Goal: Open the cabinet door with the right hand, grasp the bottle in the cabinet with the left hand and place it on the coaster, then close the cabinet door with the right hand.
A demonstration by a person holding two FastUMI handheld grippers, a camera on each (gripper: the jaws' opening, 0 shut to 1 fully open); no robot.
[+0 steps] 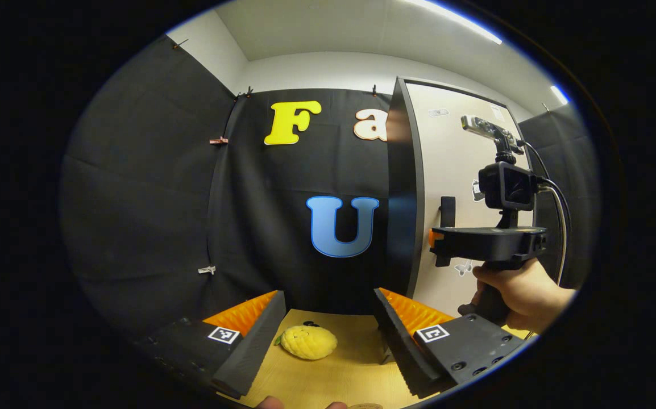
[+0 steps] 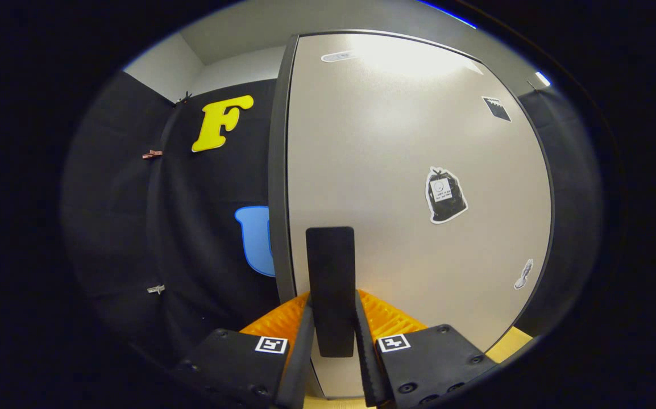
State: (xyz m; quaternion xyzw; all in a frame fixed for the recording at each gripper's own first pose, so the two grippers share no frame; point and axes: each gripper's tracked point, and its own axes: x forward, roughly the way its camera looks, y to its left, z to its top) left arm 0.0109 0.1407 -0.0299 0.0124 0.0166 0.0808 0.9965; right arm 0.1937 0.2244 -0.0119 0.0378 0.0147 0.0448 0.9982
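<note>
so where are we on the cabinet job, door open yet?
Only just starting. The right gripper is closed on the door handle; the cabinet door looks closed or barely ajar, hard to tell. The left gripper waits open over the table. Bottle pickup, coaster placement and closing remain.

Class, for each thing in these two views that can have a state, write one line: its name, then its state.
Cabinet door: closed or nearly so, upright.
Door handle: clamped between the right gripper's fingers.
Right gripper: shut on the door handle.
Left gripper: open, holding nothing, above the wooden table.
Yellow plush fruit: lying on the table, untouched, seen between the left gripper's fingers.
</note>
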